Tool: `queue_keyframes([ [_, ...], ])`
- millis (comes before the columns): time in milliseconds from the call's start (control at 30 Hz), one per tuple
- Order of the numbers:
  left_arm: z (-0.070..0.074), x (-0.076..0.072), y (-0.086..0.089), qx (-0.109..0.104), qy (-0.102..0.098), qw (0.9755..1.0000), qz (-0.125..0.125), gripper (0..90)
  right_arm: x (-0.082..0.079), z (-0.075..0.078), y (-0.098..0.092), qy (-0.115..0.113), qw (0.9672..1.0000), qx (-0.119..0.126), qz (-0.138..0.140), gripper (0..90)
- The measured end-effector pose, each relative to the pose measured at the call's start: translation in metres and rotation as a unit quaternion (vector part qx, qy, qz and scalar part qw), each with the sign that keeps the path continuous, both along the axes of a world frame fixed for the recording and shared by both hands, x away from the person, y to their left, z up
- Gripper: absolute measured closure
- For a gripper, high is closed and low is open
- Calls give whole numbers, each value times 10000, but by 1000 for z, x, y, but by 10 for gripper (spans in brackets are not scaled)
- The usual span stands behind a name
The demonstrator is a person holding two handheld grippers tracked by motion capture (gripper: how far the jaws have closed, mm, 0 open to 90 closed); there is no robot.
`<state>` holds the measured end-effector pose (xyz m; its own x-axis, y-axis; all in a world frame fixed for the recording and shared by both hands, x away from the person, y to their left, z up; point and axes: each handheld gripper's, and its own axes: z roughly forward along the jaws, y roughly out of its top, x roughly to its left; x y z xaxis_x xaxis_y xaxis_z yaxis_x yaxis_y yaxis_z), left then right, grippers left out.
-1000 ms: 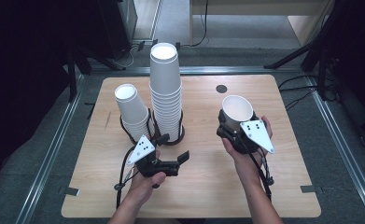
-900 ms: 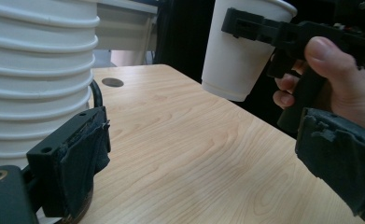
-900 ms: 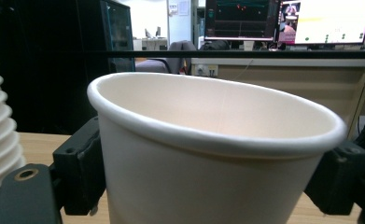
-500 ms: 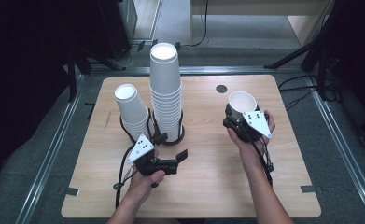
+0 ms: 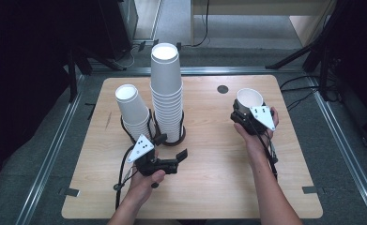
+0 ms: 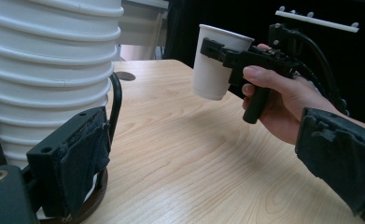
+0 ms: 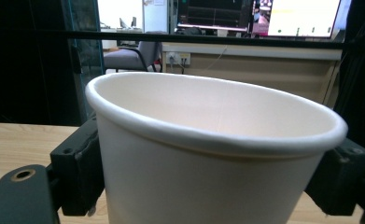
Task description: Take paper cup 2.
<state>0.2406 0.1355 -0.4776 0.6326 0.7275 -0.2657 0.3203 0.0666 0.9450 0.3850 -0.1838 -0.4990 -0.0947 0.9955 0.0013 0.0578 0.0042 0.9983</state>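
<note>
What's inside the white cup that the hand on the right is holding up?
Nothing can be seen in the paper cup held by the right gripper: just bare white inner wall. Its bottom is hidden behind the near rim, so something small down there would not show.

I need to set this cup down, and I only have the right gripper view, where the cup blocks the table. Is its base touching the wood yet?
Observer: Not yet, it seems. In the left gripper view the paper cup hangs just above the table, slightly tilted.
Operator: What lies to its left?
Observer: Two upside-down cup stacks, a tall stack and a short stack, both well apart from your cup.
Operator: Where is the other hand?
Observer: The left tongs stand open at the tall stack's base. Your right tongs, with the cup between them, have just been opening a little.
</note>
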Motion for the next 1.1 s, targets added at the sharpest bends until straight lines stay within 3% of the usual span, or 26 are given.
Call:
queue_keyframes([
  [333, 0, 1, 3, -82, 44, 9999, 50, 35, 17, -20, -3, 228, 9997, -69, -97, 130],
  [467, 0, 1, 3, -84, 37, 9999, 57, 34, 21, -26, -6, 312, 9993, 89, -185, 123],
  [1100, 0, 3, 7, -45, 74, 9998, 169, 34, 22, -36, -5, 577, 9982, -37, -134, 106],
])
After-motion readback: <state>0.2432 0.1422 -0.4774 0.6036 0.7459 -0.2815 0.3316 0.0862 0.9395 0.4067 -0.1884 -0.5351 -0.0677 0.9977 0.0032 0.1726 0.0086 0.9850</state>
